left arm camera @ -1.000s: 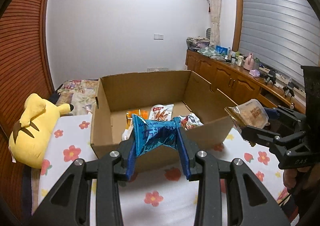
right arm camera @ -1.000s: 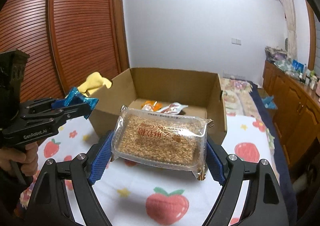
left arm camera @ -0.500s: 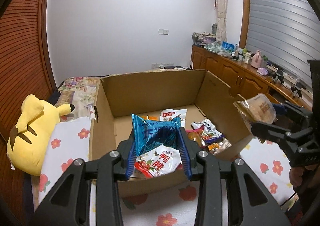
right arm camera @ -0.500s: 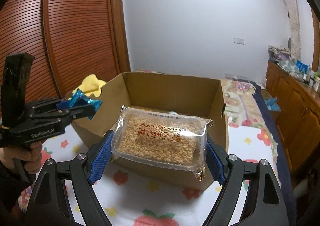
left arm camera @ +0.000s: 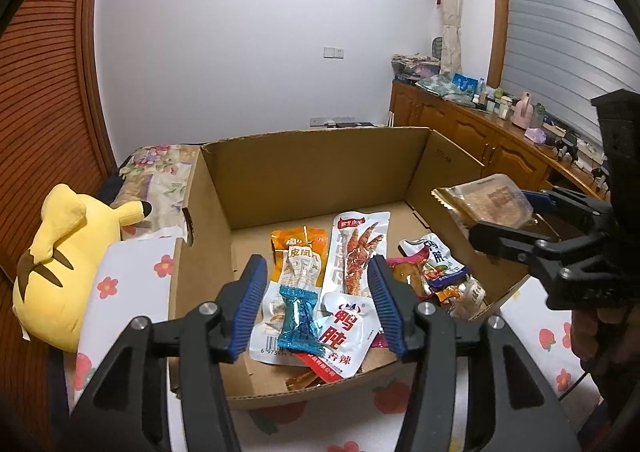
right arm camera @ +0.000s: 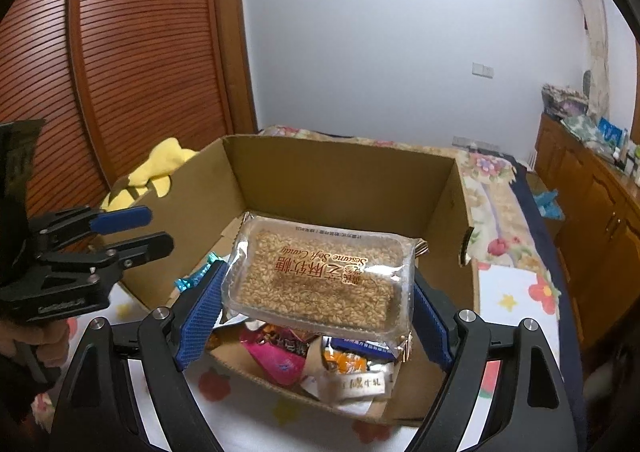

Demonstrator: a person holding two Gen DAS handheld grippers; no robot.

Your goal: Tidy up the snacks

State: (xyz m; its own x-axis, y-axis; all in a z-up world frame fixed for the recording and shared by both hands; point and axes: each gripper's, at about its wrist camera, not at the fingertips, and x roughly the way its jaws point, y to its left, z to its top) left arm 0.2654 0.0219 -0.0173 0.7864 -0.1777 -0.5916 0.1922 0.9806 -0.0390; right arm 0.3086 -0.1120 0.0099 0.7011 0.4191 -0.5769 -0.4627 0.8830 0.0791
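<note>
An open cardboard box (left arm camera: 320,171) (right arm camera: 340,179) sits on a flowered bedsheet and holds several snack packets. My left gripper (left arm camera: 315,266) hangs over its near left part, jaws opening. A blue foil packet (left arm camera: 298,320) lies loose between them on the other snacks, and the pads do not touch it. My right gripper (right arm camera: 318,276) is shut on a clear sesame candy pack (right arm camera: 320,276), held flat above the box's near right corner. In the left wrist view that pack (left arm camera: 492,199) shows over the box's right wall. A blue foil edge (right arm camera: 188,280) peeks beside the right gripper's left finger.
A yellow plush toy (left arm camera: 60,264) (right arm camera: 160,167) lies against the box's left side. Slatted wooden wardrobe doors (right arm camera: 120,71) stand at the left, and a wooden cabinet (left arm camera: 480,139) with clutter on top runs along the right wall. The bedsheet (left arm camera: 132,284) surrounds the box.
My left gripper moved forward over the box, spread its jaws and let the blue packet drop onto the snacks. The right gripper carried the sesame pack forward over the box.
</note>
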